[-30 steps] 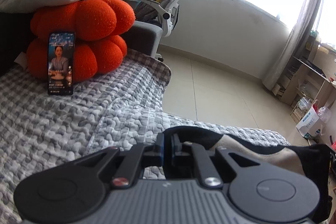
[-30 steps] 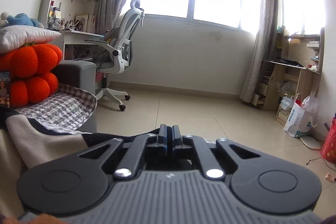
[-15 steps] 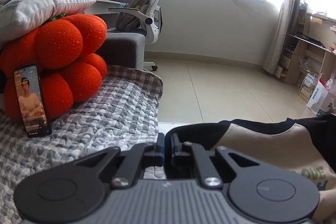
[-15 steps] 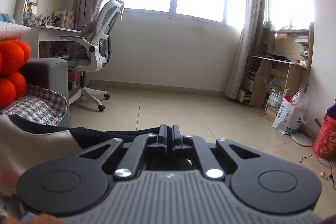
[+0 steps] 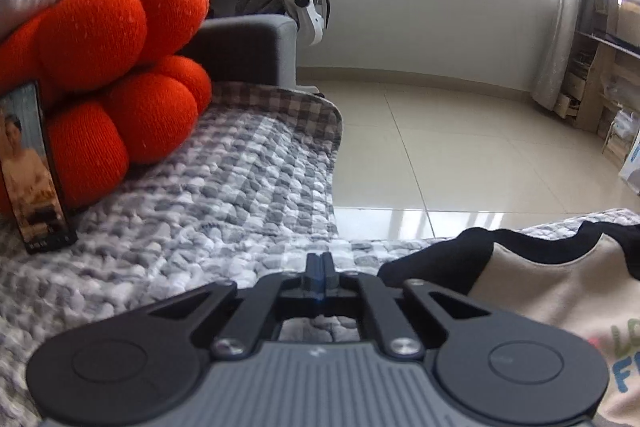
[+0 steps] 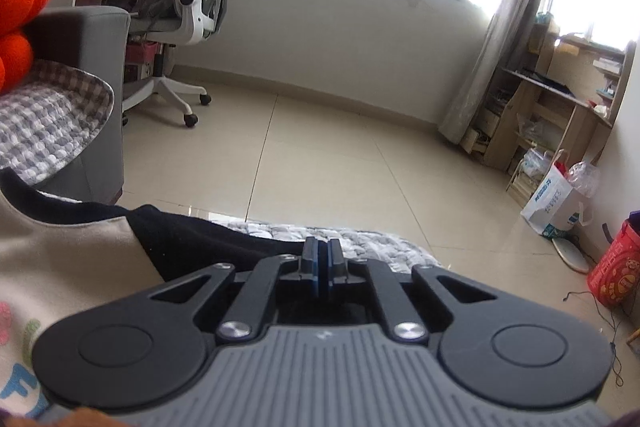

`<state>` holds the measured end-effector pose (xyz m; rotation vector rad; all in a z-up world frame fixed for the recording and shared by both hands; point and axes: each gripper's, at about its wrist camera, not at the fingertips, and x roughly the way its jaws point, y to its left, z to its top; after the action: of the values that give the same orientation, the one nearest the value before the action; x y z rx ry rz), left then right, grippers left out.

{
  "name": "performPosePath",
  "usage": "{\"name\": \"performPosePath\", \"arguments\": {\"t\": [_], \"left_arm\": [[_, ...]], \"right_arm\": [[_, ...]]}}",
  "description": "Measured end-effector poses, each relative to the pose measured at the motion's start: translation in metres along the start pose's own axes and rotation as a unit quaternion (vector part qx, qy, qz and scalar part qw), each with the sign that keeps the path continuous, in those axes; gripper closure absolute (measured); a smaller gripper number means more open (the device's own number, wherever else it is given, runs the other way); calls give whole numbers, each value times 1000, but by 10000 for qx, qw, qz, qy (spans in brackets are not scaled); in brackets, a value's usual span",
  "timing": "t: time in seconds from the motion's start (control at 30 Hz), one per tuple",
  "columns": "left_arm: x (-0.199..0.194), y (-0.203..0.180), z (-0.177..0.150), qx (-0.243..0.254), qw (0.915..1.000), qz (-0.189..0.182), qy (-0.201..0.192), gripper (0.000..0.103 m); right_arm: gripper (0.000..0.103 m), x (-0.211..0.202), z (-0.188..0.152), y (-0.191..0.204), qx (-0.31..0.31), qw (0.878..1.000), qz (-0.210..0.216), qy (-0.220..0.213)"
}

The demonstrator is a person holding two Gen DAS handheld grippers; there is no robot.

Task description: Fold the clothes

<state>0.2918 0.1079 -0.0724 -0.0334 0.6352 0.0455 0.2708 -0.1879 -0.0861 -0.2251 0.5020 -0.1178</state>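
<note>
Now shirt [image 5: 552, 291] right of left fingers [image 5: 325, 267]

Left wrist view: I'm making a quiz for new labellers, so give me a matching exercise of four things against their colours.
Things:
1. cushion
2. quilt
3. armrest
4. sleeve

Colours:
A. black
B. grey-and-white check
C. orange
D. plain dark grey

Pairs: 1-C, 2-B, 3-D, 4-A
</note>
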Motion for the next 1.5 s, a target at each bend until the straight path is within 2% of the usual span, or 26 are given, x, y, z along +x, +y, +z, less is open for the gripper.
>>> {"name": "performPosePath", "arguments": {"t": [0.1,0.2,0.27,0.37,0.4,0.43,0.5,0.63,0.9,1.1,1.27,1.5], "left_arm": [[-4,11,-5,-311,9994,-128,34,101],[-12,18,-6,-598,9978,-247,120,99],[-20,20,-8,-712,9968,-317,201,96],[-34,22,-11,-778,9962,-310,241,84],[-40,22,-12,-836,9956,-329,266,78],[-45,23,-13,-896,9949,-350,293,75],[-54,25,-16,-1071,9924,-429,435,75],[-73,25,-24,-1356,9880,-367,646,75],[-111,20,-42,-1742,9787,-509,959,75],[-135,13,-63,-2026,9674,-788,1302,70],[-146,9,-89,-2308,9545,-1097,1537,64],[-152,9,-118,-2558,9415,-1478,1624,63]], "right_arm": [[97,-6,4,-1,-10,10000,43,20],[89,-15,7,-4,112,9999,90,-1],[89,-21,10,-7,271,9995,170,61],[89,-35,15,-11,447,9985,303,123],[86,-41,16,-12,484,9982,333,121],[76,-47,18,-12,510,9980,359,102],[61,-60,19,-13,539,9977,406,40],[61,-88,18,-11,475,9972,579,12],[61,-135,12,-5,432,9942,984,85],[61,-163,0,5,555,9901,1280,137],[60,-179,-16,5,891,9835,1555,255],[57,-188,-43,7,1094,9756,1866,379]]}}
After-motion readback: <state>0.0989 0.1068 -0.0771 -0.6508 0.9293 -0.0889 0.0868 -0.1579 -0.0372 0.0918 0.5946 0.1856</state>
